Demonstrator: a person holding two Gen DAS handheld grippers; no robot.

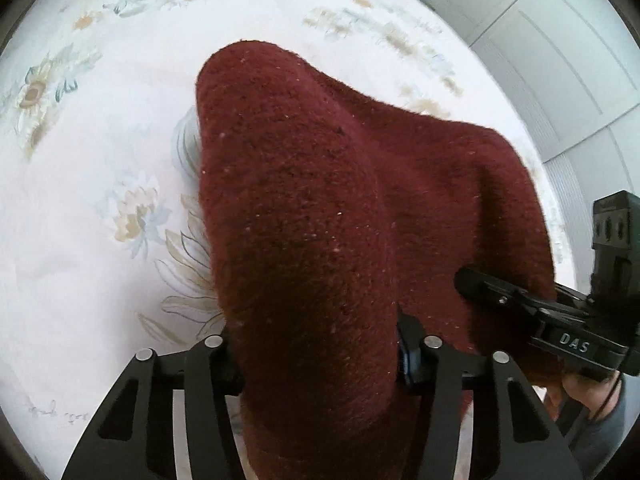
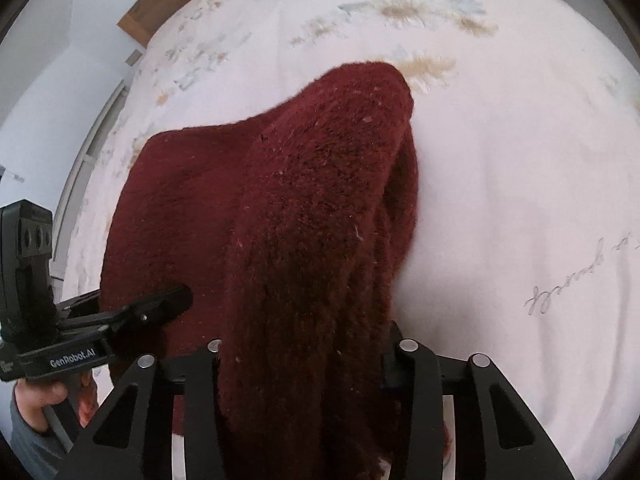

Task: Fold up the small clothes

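A dark red fuzzy knit garment (image 1: 304, 208) hangs bunched above a white floral bedsheet (image 1: 100, 200). My left gripper (image 1: 320, 360) is shut on one thick fold of it, and the cloth fills the gap between its black fingers (image 1: 216, 364). My right gripper (image 2: 304, 360) is shut on another fold of the same garment (image 2: 320, 200), which drapes forward over its jaws. Each gripper shows in the other's view: the right one (image 1: 500, 296) at the garment's right edge, the left one (image 2: 160, 304) at its left edge. The fingertips are hidden by cloth.
The bedsheet (image 2: 520, 200) spreads wide around the garment, with cursive lettering at the right. White panelled cupboard doors (image 1: 560, 60) stand beyond the bed. A wooden bed frame (image 2: 140, 20) and a white wall lie at the far left. A hand in a grey sleeve (image 2: 28, 412) grips the left tool.
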